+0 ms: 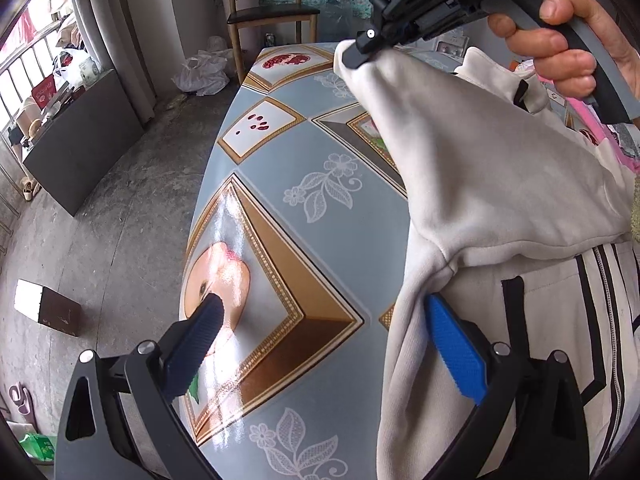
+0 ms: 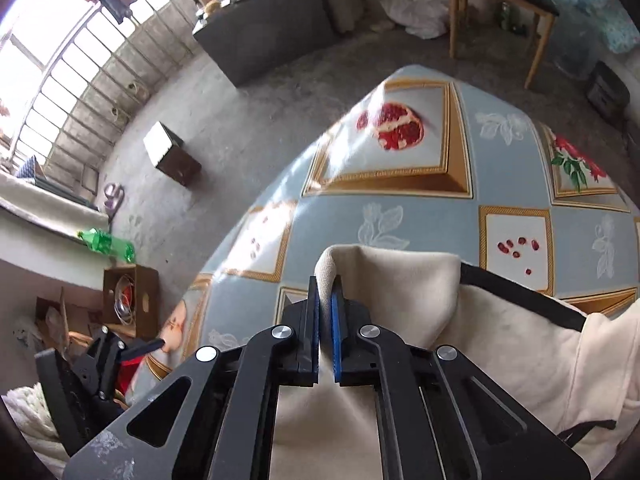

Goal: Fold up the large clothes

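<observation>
A cream jacket (image 1: 500,184) with black stripes and a zip lies on the right part of the blue fruit-print table (image 1: 320,240). Its sleeve is lifted and stretched toward the far side. My right gripper (image 1: 360,50), held by a hand (image 1: 560,52), is shut on the sleeve's cuff. In the right wrist view the right gripper (image 2: 326,288) has its blue pads pinching the cuff fold (image 2: 332,258). My left gripper (image 1: 323,300) stands open low over the table, its right finger (image 1: 452,344) against the jacket at the armpit seam and its left finger over bare cloth. The left gripper (image 2: 148,346) also shows at the table's edge.
A wooden chair (image 1: 272,12) stands beyond the table's far end, beside white plastic bags (image 1: 204,72). On the concrete floor at left are a dark cabinet (image 1: 80,148) and a small brown box (image 1: 48,306). Pink cloth (image 1: 600,128) lies at the table's right edge.
</observation>
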`<action>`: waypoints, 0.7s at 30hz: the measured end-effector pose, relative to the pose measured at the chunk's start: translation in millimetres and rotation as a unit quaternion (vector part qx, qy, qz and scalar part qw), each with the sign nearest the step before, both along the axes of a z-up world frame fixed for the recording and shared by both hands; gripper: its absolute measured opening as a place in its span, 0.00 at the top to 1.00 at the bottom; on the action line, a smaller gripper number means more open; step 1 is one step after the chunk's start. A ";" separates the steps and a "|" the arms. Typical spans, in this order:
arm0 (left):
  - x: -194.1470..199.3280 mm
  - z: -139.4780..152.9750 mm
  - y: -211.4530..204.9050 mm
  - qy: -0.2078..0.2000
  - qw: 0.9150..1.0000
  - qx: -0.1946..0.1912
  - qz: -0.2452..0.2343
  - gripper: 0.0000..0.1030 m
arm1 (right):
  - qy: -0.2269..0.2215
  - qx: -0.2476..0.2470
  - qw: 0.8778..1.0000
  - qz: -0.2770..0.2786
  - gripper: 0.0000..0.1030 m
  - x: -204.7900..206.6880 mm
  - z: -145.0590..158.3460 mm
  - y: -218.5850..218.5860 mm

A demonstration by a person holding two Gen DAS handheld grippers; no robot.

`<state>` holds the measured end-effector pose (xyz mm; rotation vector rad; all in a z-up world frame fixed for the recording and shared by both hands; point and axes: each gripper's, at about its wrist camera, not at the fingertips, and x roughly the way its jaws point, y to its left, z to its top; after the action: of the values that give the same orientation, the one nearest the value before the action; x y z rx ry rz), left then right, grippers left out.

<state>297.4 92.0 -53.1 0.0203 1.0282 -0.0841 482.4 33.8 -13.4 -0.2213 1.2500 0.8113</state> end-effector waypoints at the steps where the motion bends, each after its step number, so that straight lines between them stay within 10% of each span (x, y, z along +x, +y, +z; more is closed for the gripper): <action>1: -0.7 -0.5 0.4 0.001 1.000 -0.002 0.002 0.05 | 0.001 0.015 1.000 -0.012 0.95 4.7 -0.2 -5.3; 10: -4.5 -2.1 -0.6 -0.002 1.000 -0.008 0.005 0.04 | -0.057 0.053 0.993 -0.083 0.87 12.8 2.3 -29.7; 15: -7.6 -0.2 -4.2 -0.005 1.000 0.003 0.005 0.04 | -0.114 0.084 0.977 -0.161 0.55 -1.8 70.3 -118.0; 21: -4.4 -1.1 0.0 0.002 1.000 -0.011 0.013 0.04 | -0.117 0.018 0.945 -0.304 0.43 -56.6 85.1 -266.9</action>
<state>293.0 92.1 -54.1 -0.0138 1.0315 -0.0726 425.8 -233.0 71.7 0.0996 0.9927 0.2621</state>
